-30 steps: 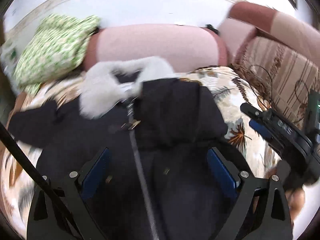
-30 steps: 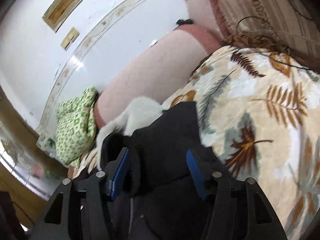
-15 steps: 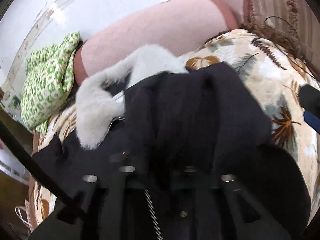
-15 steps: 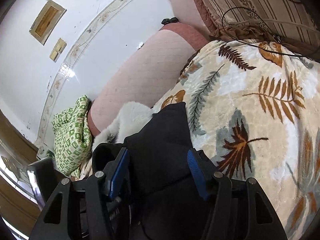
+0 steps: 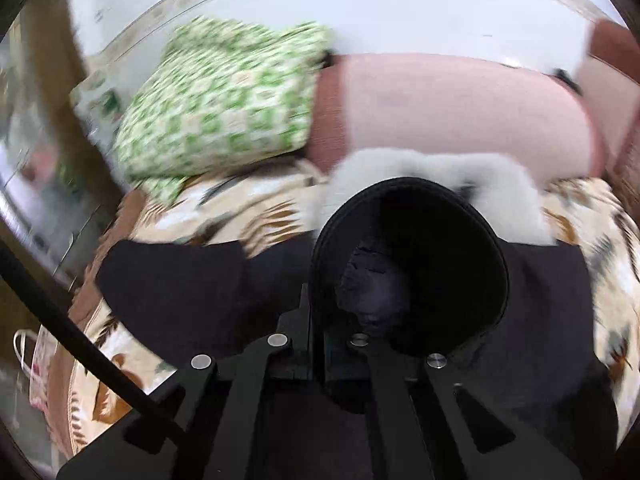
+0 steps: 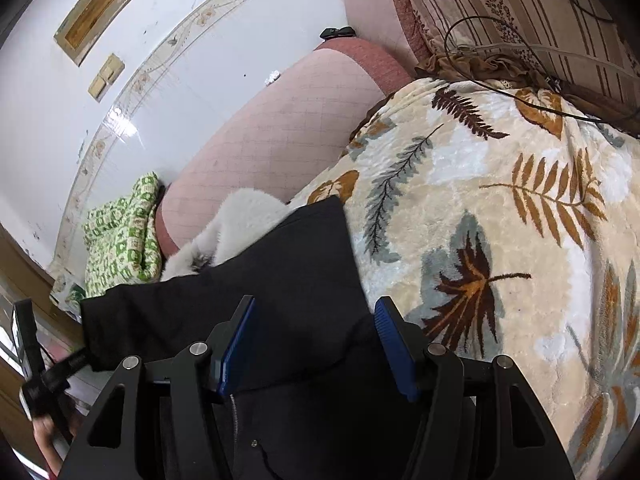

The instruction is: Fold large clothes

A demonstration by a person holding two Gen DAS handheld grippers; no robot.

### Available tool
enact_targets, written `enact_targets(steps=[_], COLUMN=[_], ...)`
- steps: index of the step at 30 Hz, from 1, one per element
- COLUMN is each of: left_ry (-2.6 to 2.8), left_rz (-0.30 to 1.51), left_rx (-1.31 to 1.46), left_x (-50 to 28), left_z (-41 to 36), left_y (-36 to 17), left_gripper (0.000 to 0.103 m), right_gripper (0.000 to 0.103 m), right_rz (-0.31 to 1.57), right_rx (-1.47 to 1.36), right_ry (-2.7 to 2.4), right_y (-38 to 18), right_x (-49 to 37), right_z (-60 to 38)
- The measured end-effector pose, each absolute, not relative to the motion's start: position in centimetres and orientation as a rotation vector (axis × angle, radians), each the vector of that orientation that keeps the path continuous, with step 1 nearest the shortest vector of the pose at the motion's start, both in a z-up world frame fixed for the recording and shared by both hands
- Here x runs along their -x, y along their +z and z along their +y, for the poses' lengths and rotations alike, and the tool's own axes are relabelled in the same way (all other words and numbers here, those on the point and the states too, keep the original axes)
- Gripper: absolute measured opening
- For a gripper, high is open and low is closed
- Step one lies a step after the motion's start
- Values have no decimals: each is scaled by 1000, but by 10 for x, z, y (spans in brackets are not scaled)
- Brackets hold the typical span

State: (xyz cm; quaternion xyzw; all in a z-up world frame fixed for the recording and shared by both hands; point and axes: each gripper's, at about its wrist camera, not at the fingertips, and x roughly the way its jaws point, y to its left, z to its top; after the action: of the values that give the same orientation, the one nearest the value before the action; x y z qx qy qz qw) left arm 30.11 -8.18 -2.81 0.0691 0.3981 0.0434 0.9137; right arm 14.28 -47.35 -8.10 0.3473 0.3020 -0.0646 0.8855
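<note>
- Jaws of the left gripper (image 5: 320,344) are pinched together on the cuff of the black coat (image 5: 552,320).
- Right gripper (image 6: 316,340) stands partly open over the coat, pads clear of it.
- Coat lies spread on the leaf-patterned blanket (image 6: 500,220), its white fur collar (image 6: 240,220) against the far pink sofa arm (image 6: 280,128).

— What's that at the upper left?
— A green-checked cushion (image 5: 216,96) against the pink sofa arm (image 5: 452,108).
— And underneath?
— A leaf-print blanket (image 6: 500,208); striped cushion (image 6: 520,4) upper right.

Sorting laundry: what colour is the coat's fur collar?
White fur collar, clearest in the right wrist view.
</note>
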Motion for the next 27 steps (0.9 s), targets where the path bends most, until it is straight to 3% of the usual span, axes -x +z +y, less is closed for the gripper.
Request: enact_targets(steps=[12, 21, 23, 25, 27], left_ry=[133, 44, 76, 129, 157], left_rz=[1065, 1136, 1096, 1050, 1021], left_rx=[149, 538, 522, 506, 493], left_x=[-337, -322, -308, -295, -283], left_z=[12, 71, 78, 85, 87], left_y=[-128, -141, -123, -107, -92], left_gripper=[7, 33, 52, 64, 64], right_gripper=[65, 65, 65, 65, 65], right_rz=[714, 751, 752, 749, 745], right_rx=[-591, -542, -544, -552, -556], right_ry=[-107, -106, -110, -110, -106], right_y=[-93, -99, -99, -99, -97], right_x=[-163, -167, -167, -166, -164], right_z=[-444, -434, -433, -434, -433])
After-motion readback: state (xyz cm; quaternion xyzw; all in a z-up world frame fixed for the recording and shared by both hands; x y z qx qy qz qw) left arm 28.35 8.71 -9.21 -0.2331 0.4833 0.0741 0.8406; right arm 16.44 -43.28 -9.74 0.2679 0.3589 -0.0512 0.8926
